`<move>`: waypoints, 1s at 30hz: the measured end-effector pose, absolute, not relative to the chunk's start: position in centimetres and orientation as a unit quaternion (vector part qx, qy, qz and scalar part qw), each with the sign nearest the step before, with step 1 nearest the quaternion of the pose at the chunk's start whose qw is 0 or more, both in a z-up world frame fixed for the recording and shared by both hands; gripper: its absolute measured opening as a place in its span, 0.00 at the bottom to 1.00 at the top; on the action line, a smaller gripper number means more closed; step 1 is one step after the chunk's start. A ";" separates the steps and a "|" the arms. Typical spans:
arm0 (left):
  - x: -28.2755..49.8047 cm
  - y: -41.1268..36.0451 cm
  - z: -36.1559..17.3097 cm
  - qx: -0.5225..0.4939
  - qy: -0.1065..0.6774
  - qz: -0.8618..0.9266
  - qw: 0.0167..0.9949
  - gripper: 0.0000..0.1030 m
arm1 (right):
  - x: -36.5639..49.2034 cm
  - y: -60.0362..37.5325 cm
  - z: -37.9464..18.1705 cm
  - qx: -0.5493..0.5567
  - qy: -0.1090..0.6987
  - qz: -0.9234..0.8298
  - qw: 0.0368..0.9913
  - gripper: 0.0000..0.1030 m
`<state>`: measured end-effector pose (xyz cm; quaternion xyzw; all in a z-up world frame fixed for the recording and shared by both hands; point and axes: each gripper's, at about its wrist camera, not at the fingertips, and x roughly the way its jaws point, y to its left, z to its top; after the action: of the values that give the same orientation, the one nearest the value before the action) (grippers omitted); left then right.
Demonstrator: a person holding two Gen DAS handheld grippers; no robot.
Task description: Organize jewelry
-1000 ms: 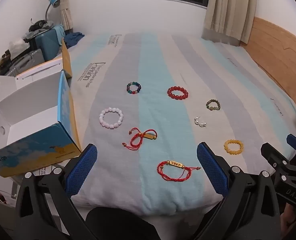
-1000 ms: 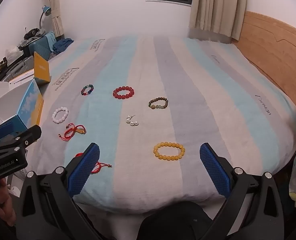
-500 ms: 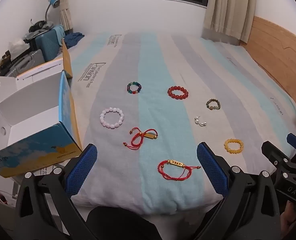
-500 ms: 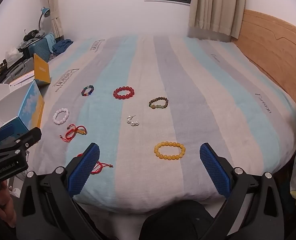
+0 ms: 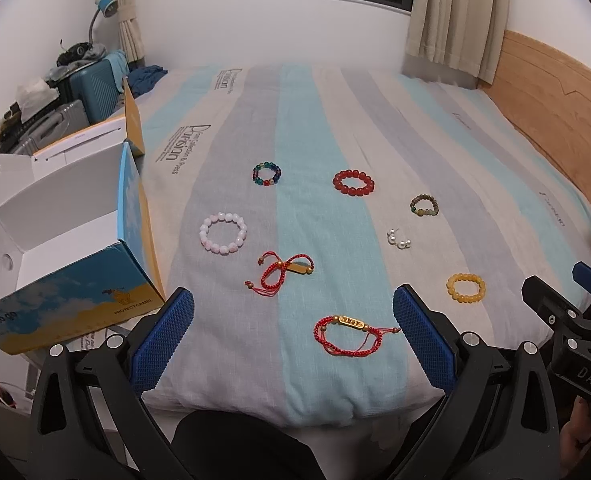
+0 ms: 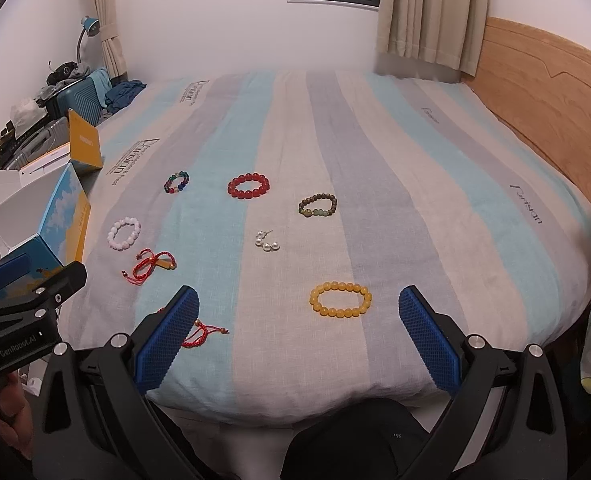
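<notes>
Left wrist view first: nothing has been put away yet, by the look of it. Eight pieces lie spread across the striped bed (image 5: 375, 128), each apart from the next. Nearest the left hand-held gripper (image 5: 293, 332), whose blue pads stand wide apart and hold nothing, is a red cord bracelet with a gold plate (image 5: 349, 334), lying between the jaws' line of sight. Beyond it sit a second red cord bracelet (image 5: 281, 274), a pale pink bead bracelet (image 5: 223, 233), a multicolour bead bracelet (image 5: 267, 173), a red bead bracelet (image 5: 353, 182), a brown-green bead bracelet (image 5: 425, 205), a cluster of pearl earrings (image 5: 398, 238) and a yellow bead bracelet (image 5: 465, 287).

Over in the right wrist view, the right hand-held gripper (image 6: 297, 334) is also spread wide and empty, with the yellow bracelet lying just ahead between its fingers.

The open cardboard box (image 5: 75, 216) sits at the bed's left edge, flaps up; its visible white interior shows no jewelry. So the whole job looks to be still ahead.
</notes>
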<state>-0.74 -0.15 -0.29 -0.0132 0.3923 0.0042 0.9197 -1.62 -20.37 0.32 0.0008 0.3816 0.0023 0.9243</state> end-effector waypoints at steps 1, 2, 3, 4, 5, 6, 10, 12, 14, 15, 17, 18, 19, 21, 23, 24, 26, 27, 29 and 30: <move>-0.8 -0.1 -0.3 -0.013 0.392 0.004 0.920 0.94 | -1.6 -20.4 0.3 0.001 0.381 0.003 0.924 0.93; -0.8 0.0 -0.3 -0.013 0.391 0.005 0.920 0.94 | -1.6 -20.4 0.3 0.000 0.381 0.003 0.924 0.93; -0.9 0.0 -0.3 -0.014 0.391 0.004 0.920 0.94 | -1.6 -20.4 0.3 0.000 0.381 0.003 0.925 0.93; -1.0 0.1 -0.3 -0.014 0.391 0.004 0.920 0.94 | -1.7 -20.4 0.3 0.000 0.381 0.003 0.925 0.93; -1.0 0.1 -0.3 -0.014 0.390 0.004 0.921 0.94 | -1.7 -20.4 0.3 0.000 0.381 0.004 0.925 0.93; -1.1 0.2 -0.3 -0.013 0.390 0.004 0.921 0.94 | -1.7 -20.4 0.4 0.001 0.381 0.004 0.924 0.93; -1.4 0.4 -0.3 -0.012 0.389 0.004 0.921 0.94 | -2.0 -20.4 0.4 0.003 0.381 0.004 0.925 0.93; -1.6 0.6 -0.4 -0.013 0.388 0.003 0.922 0.94 | -2.0 -20.4 0.4 0.003 0.381 0.004 0.925 0.93; -1.8 0.8 -0.4 -0.013 0.388 0.003 0.922 0.94 | -2.0 -20.4 0.4 0.003 0.380 0.004 0.925 0.93; -1.0 -0.6 0.0 -0.011 0.390 0.004 0.921 0.94 | -2.0 -20.4 0.4 0.003 0.380 0.004 0.925 0.93; -1.1 -0.7 0.0 -0.011 0.390 0.004 0.921 0.94 | -2.1 -20.4 0.5 0.004 0.381 0.005 0.925 0.93; -1.1 -0.7 0.0 -0.011 0.390 0.003 0.921 0.94 | -2.0 -20.4 0.5 0.004 0.381 0.005 0.925 0.93; -1.1 -0.7 0.0 -0.010 0.390 0.004 0.921 0.94 | -2.0 -20.3 0.4 0.003 0.381 0.004 0.925 0.93; -1.2 -0.8 0.0 -0.009 0.390 0.004 0.921 0.94 | -2.1 -20.4 0.5 0.005 0.381 0.005 0.924 0.93; -1.2 -0.8 0.0 -0.010 0.390 0.004 0.921 0.94 | -2.1 -20.4 0.5 0.004 0.381 0.004 0.925 0.93; -1.2 -0.8 0.1 -0.009 0.389 0.004 0.921 0.94 | -2.1 -20.4 0.5 0.004 0.381 0.005 0.924 0.93; -1.1 -0.8 0.2 -0.008 0.390 0.005 0.921 0.94 | -2.2 -20.5 0.6 0.005 0.381 0.005 0.925 0.93; -1.2 -0.8 0.2 -0.008 0.390 0.005 0.921 0.94 | -2.1 -20.4 0.5 0.005 0.381 0.005 0.925 0.93; -1.2 -0.8 0.3 -0.008 0.390 0.006 0.921 0.94 | -2.2 -20.5 0.6 0.006 0.382 0.006 0.924 0.93; -1.2 -0.8 0.2 -0.008 0.389 0.005 0.921 0.94 | -2.2 -20.5 0.6 0.007 0.382 0.006 0.924 0.93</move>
<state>-1.15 -0.79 0.21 -0.0079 0.3894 0.0046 0.9210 -2.21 -20.51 0.60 0.0066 0.3815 0.0057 0.9243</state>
